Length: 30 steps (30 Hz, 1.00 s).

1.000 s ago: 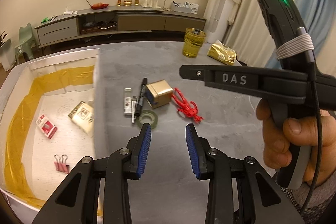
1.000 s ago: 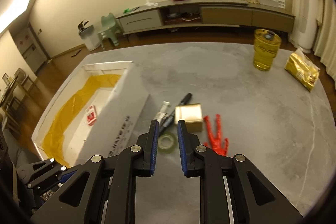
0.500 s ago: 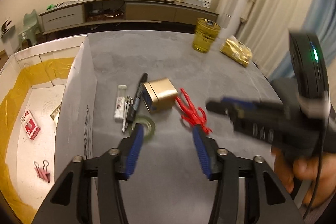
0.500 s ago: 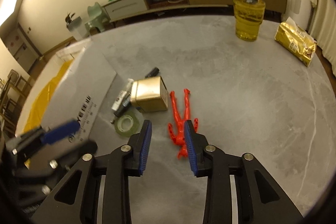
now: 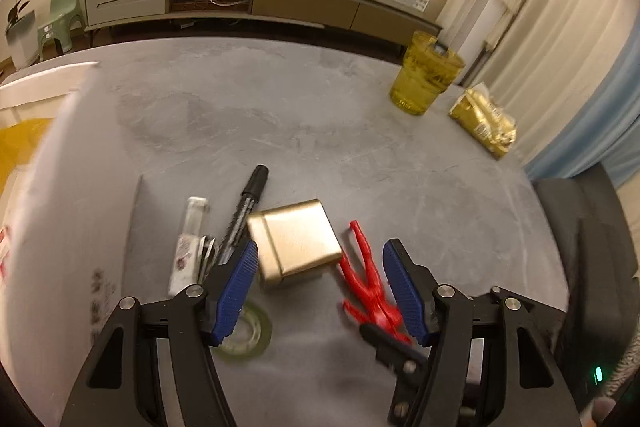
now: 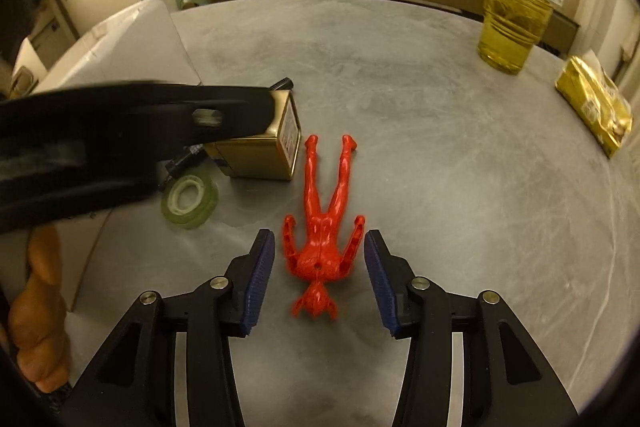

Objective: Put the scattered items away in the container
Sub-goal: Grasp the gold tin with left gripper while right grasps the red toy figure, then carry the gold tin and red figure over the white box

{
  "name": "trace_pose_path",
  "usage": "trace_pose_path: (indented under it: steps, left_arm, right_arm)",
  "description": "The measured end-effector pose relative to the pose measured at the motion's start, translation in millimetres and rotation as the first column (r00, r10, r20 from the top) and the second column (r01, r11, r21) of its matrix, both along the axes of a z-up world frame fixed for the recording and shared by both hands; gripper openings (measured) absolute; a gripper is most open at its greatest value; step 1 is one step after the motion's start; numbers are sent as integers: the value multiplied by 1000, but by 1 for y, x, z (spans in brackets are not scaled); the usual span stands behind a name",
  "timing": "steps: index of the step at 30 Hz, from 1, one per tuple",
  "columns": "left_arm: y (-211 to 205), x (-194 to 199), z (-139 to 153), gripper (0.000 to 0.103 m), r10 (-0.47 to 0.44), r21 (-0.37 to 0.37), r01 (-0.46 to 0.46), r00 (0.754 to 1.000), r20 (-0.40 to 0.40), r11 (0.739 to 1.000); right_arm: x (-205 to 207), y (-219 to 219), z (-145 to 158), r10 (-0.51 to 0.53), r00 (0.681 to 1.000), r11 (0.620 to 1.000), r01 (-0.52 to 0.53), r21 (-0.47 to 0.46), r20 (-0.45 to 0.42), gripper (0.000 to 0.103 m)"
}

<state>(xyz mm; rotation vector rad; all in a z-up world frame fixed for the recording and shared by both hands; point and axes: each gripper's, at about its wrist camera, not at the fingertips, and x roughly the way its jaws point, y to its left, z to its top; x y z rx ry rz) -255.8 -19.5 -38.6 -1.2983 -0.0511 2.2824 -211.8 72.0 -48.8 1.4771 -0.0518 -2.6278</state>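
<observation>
Jaws apart on both grippers, right gripper (image 6: 319, 281) straddling red figure (image 6: 326, 223) on tabletop (image 6: 440, 155), left gripper (image 5: 320, 291) above gold box (image 5: 296, 243)

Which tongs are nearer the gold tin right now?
Left. The left tongs straddle the gold tin; the right tongs are open around the red figure beside it.

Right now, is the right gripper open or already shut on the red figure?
Open. The right gripper has its blue pads either side of the red figure, gaps visible both sides, and the figure lies flat on the table.
</observation>
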Motion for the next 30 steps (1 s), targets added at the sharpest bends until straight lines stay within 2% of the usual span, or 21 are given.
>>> trace_pose_path:
  steps: [1,4,8,9,10,11,17,25,30]
  left_arm:
    - [4,-4,-5,67,1,-10,-1,1000,5,1000]
    - [14,-9,-10,70,0,-76,-4,999,-51,997]
    - [16,-13,-28,70,-11,-86,9,999,-30,996]
    - [17,-13,-32,68,-20,-101,17,999,-31,995]
    - [17,-12,-35,56,-23,-119,18,999,-44,993]
    - [17,-11,-37,53,-24,-130,17,998,-58,991]
    - [1,-7,-26,52,6,-77,-12,996,-85,997]
    - [-16,4,-15,52,39,6,-39,998,-51,999]
    - [-24,19,-4,52,29,9,-28,997,-71,1000]
  right_arm:
    - [-2,0,-3,5,1000,1000,-5,2,0,50]
    - [-9,2,-13,6,1000,1000,-6,-5,6,51]
    - [-11,4,-15,3,1000,1000,-3,1,-10,50]
    - [-12,4,-14,-3,1000,1000,3,-2,-8,49]
    - [-12,4,-14,-9,1000,1000,9,-5,-5,49]
    - [-12,5,-14,-20,1000,1000,20,-8,1,49]
    - [-6,16,-4,-63,998,995,63,-79,4,48]
    - [12,29,11,-106,994,982,106,-154,2,48]
    - [15,31,20,-116,993,977,112,-179,-11,48]
